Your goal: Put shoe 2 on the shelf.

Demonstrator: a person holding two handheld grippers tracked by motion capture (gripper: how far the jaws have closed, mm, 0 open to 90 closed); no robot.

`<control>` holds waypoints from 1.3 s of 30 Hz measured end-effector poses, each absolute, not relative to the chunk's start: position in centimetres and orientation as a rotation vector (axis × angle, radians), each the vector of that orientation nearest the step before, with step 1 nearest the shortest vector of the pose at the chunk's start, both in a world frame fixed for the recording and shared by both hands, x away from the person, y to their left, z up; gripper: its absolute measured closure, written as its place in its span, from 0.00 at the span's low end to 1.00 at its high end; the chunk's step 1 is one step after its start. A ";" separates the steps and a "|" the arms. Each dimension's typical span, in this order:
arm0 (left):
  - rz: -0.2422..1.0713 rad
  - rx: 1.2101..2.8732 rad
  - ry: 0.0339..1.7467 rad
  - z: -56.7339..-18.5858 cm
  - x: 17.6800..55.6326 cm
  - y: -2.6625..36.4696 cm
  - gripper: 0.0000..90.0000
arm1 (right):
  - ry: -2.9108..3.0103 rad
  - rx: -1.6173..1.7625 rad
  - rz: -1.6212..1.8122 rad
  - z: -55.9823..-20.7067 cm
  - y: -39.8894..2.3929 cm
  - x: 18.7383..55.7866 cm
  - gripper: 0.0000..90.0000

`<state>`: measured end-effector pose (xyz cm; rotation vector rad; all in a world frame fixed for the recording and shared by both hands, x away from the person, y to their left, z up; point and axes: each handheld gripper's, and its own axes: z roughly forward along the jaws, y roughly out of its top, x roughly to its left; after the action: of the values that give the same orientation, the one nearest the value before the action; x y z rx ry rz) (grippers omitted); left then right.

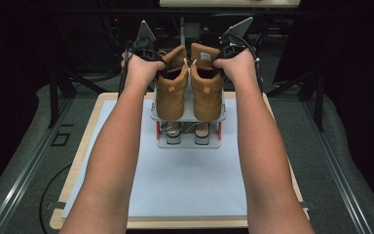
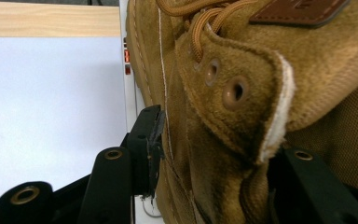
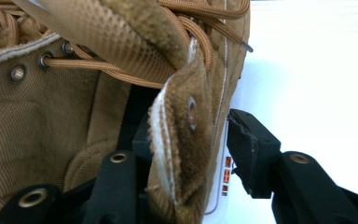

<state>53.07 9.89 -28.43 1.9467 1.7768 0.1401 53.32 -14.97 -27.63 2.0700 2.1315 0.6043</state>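
Pair of tan boots sits on top shelf of small grey rack (image 1: 189,117), near far edge of surface (image 1: 185,190), centred L-R.

L gripper (image 1: 152,61): fingers (image 2: 150,140) straddle collar of left boot (image 1: 171,90), outer pad touching the suede, inner one looks slack; spread apart, not clamped.

R gripper (image 1: 224,59): fingers (image 3: 249,149) either side of collar flap of right boot (image 1: 206,87), clear gap at outer pad; grip loosened, no squeeze.

Judgement: boots look seated. Open fully first, then back straight out along collars so laces don't snag and boots don't tip off shelf.
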 end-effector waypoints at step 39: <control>0.260 1.999 1.703 -24.3 50.9 10.2 0.55 | 2.136 1.969 0.632 -23.6 -14.4 51.0 0.54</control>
<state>50.87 10.19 -24.30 1.9991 1.7027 0.2604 51.00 -14.37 -23.61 1.9687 2.1358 0.6317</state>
